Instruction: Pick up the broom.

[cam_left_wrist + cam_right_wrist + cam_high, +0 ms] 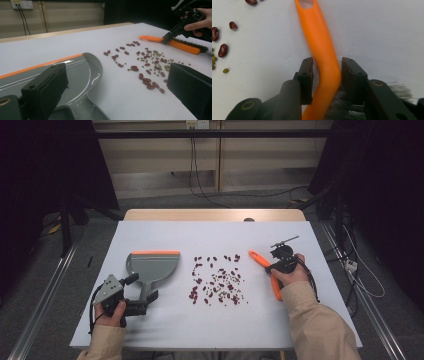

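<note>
A grey dustpan (152, 265) with an orange lip lies left of centre, its handle pointing toward me. My left gripper (141, 287) stands wide open around that handle, one jaw on each side; the dustpan (75, 72) sits by the left jaw. Several red and green beans (219, 280) are scattered mid-table. An orange brush (257, 258) lies right of them. My right gripper (327, 62) straddles the brush handle (317, 30); the right jaw touches it and a thin gap shows at the left jaw. Both also appear as brush (180, 45) and gripper (166, 40).
The white tabletop (200, 325) has bare room in front of and behind the beans (145, 65). A wooden edge (215, 215) runs along the far side. Cables (200, 190) lie on the floor beyond, and metal rails flank the table.
</note>
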`<state>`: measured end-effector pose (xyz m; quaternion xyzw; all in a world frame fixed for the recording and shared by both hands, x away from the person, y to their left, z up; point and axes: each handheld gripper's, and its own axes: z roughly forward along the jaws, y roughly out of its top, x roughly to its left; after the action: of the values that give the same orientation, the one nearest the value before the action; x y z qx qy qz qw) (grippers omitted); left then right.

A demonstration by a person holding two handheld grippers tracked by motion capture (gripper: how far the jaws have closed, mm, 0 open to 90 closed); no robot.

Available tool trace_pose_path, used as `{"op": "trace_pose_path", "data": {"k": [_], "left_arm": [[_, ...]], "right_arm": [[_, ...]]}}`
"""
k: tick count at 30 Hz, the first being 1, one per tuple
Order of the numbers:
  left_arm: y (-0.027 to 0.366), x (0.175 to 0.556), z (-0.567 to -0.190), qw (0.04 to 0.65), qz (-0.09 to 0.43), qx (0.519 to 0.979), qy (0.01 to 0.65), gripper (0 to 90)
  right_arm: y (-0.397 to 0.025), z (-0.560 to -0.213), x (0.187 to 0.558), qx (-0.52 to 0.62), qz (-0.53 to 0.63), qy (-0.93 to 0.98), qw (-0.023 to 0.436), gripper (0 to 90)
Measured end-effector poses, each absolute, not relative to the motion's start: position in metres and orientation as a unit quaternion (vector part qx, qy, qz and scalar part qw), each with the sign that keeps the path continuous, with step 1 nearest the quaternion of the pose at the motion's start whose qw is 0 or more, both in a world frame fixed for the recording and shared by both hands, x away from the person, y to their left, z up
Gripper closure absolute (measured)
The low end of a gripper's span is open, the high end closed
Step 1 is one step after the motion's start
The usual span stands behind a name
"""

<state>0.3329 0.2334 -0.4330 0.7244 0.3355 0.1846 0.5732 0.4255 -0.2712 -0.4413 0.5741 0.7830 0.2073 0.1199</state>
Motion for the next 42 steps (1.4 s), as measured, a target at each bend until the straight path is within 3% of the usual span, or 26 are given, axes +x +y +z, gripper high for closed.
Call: {"op": "trace_pose_path", "data": {"k": [5, 22, 42], "left_arm": [[0.232, 0.335, -0.434, 0.572, 0.183, 0.726, 0.335, 3.1], [0.232, 0.335, -0.432, 0.578, 0.185, 0.721, 0.336, 3.1], [0.224, 0.338, -0.428, 0.597, 0.167, 0.709, 0.337, 3.1]], "right_arm": [[-0.275, -0.442, 0.428, 0.591, 0.211, 0.77, 0.11, 68.6], [-0.277, -0.438, 0.427, 0.584, 0.22, 0.774, 0.113, 69.9], [-0.312, -0.392, 0.384, 0.56, 0.439, 0.677, 0.19, 71.0]]}}
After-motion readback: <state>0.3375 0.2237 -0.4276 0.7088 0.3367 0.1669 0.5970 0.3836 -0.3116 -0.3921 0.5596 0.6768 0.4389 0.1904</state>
